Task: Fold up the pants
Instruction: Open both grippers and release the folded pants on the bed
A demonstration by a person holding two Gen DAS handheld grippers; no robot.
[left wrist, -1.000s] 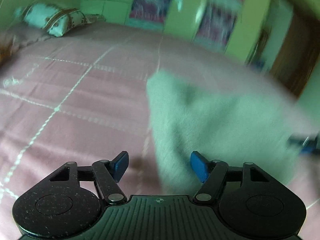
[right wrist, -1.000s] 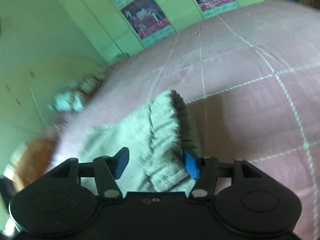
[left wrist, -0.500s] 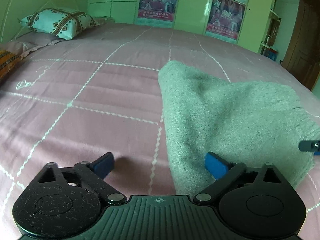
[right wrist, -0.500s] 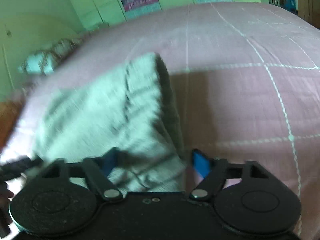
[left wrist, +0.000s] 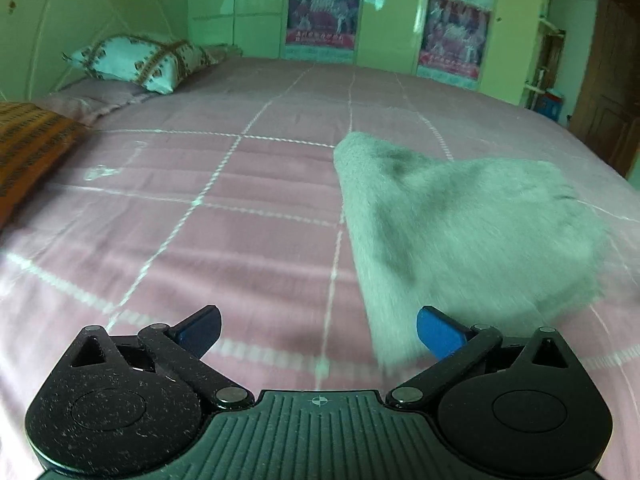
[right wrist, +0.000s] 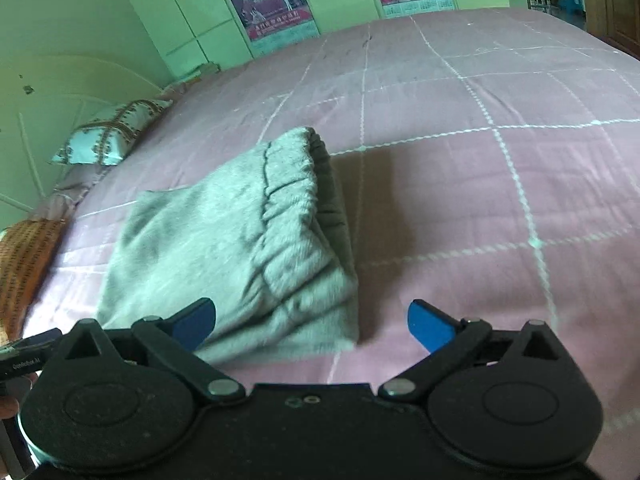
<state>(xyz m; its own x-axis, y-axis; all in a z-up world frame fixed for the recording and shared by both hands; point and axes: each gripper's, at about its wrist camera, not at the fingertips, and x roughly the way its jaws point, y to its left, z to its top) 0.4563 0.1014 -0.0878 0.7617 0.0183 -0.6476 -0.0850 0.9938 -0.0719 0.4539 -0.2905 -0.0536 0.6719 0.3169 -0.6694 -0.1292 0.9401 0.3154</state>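
Observation:
The grey pants (right wrist: 240, 240) lie folded in a compact stack on the pink bed, elastic waistband on top at its right side. In the left wrist view the pants (left wrist: 460, 232) sit ahead and to the right. My left gripper (left wrist: 318, 330) is open and empty, just short of the stack's near left corner. My right gripper (right wrist: 312, 322) is open and empty, with its left fingertip (right wrist: 196, 322) over the stack's near edge. Part of the left gripper (right wrist: 28, 354) shows at the left edge of the right wrist view.
The pink checked bedspread (left wrist: 200, 240) stretches all round. A patterned pillow (left wrist: 140, 60) and an orange cloth (left wrist: 28, 148) lie at the left. Green wardrobes with posters (left wrist: 324, 12) stand behind the bed, a wooden door (left wrist: 612, 80) to the right.
Both grippers have opened wide and let go of the pants, then drawn back a little. The folded stack now rests on the bed.

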